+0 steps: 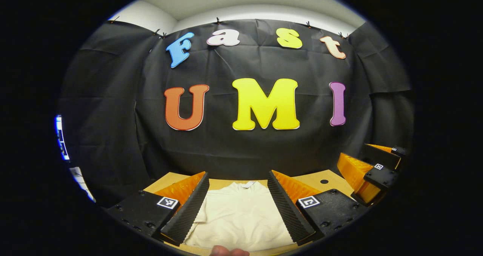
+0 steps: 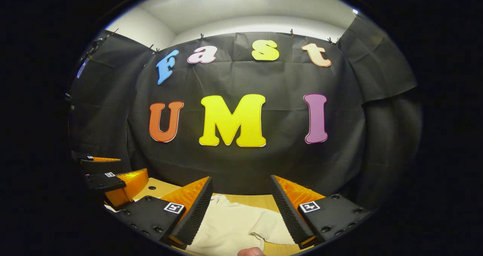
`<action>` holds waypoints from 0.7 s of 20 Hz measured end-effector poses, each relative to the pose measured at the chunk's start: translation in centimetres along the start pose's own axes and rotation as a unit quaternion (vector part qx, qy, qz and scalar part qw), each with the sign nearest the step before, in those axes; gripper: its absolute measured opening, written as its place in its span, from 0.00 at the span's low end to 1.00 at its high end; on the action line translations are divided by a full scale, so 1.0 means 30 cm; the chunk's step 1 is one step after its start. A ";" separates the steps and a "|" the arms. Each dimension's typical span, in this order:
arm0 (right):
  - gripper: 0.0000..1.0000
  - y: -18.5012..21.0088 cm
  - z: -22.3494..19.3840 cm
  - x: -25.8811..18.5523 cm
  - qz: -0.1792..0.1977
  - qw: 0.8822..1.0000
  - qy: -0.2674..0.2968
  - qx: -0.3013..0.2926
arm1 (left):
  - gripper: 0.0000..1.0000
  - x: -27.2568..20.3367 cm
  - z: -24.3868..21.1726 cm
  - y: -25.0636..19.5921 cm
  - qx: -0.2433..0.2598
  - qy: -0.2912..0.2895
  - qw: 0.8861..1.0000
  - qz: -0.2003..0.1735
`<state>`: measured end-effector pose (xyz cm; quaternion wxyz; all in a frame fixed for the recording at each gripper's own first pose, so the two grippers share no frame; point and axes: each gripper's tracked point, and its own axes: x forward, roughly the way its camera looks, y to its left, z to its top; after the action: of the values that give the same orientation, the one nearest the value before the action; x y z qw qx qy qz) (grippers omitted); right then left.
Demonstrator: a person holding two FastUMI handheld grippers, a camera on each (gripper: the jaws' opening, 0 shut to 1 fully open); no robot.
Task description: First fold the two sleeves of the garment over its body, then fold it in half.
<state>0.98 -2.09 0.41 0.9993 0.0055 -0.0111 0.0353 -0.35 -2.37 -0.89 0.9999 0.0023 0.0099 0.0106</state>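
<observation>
The left gripper hangs above the table with its two ribbed fingers spread wide and nothing between them. Below it, from about 5 to 7 o'clock in the left gripper view, lies the cream knitted garment, spread flat on the pale wooden table with its neck label toward the black cloth wall. At 4 o'clock the other gripper hovers near the table's edge, beside a small round hole in the tabletop. A fingertip peeps in at 6 o'clock.

The right gripper is likewise spread apart and holds nothing. In the right gripper view one rumpled sleeve lies at 5 o'clock on bare wood, and the left gripper shows at 8 o'clock.
</observation>
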 end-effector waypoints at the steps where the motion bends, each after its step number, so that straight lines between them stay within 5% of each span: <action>1: 0.94 -0.021 -0.006 0.003 0.000 1.000 0.004 -0.006 | 0.99 -0.003 -0.001 -0.006 -0.001 0.001 1.000 0.001; 14: 0.94 -0.499 -0.105 -0.015 -0.092 0.995 0.045 -0.009 | 0.99 0.039 -0.025 -0.123 0.013 0.019 1.000 -0.007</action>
<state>1.66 -17.01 -2.90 0.9978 -0.0043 0.0337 -0.0568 0.88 -6.04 -1.68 0.9995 0.0149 0.0288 0.0033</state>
